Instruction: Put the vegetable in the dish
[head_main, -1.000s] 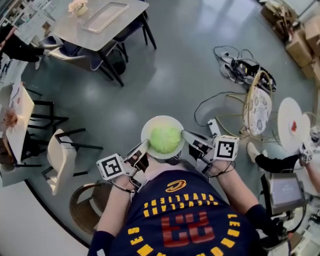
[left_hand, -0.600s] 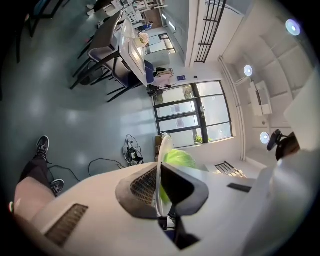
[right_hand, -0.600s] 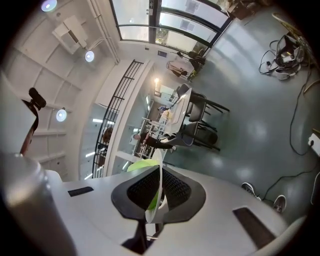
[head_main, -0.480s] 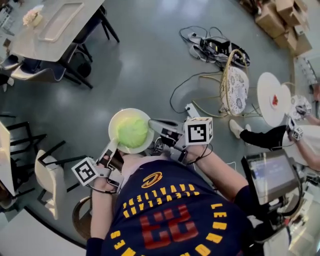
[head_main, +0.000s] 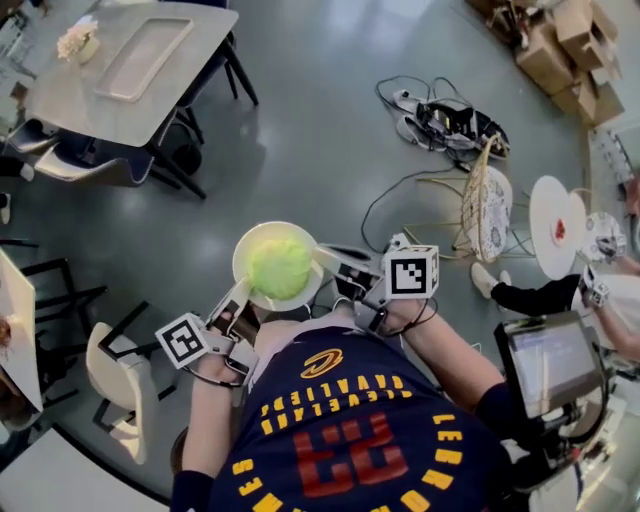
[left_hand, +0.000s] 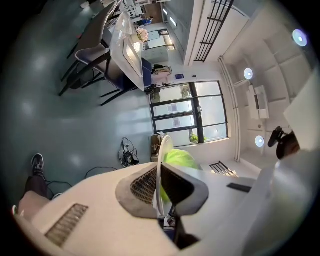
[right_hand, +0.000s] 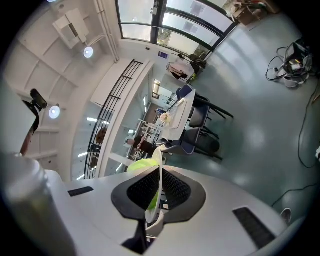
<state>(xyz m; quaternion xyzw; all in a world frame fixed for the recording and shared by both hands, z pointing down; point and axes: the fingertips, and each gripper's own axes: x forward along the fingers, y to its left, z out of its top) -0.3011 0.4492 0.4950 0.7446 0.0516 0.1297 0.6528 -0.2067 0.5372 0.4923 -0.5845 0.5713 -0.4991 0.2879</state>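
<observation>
A white dish (head_main: 243, 252) is held in the air over the grey floor, with a round light-green vegetable (head_main: 280, 267) lying in it. My left gripper (head_main: 244, 295) is shut on the dish's near-left rim. My right gripper (head_main: 327, 262) is shut on its right rim. In the left gripper view the dish (left_hand: 163, 150) stands edge-on between the pads of the left gripper (left_hand: 160, 186), the vegetable (left_hand: 181, 160) just to its right. In the right gripper view the dish (right_hand: 157, 159) is pinched in the right gripper (right_hand: 158, 189), the vegetable (right_hand: 138, 165) to its left.
A grey table (head_main: 190, 60) with a long tray (head_main: 142, 58) and dark chairs stands at the upper left. Cables (head_main: 440, 115) lie on the floor at the upper right, near a wire chair (head_main: 490, 212) and a round white table (head_main: 555, 225). A screen (head_main: 545, 365) is at my right.
Both grippers keep their hold on the dish with the vegetable in it. The floor and furniture have shifted in the head view as the person carries the dish along.
</observation>
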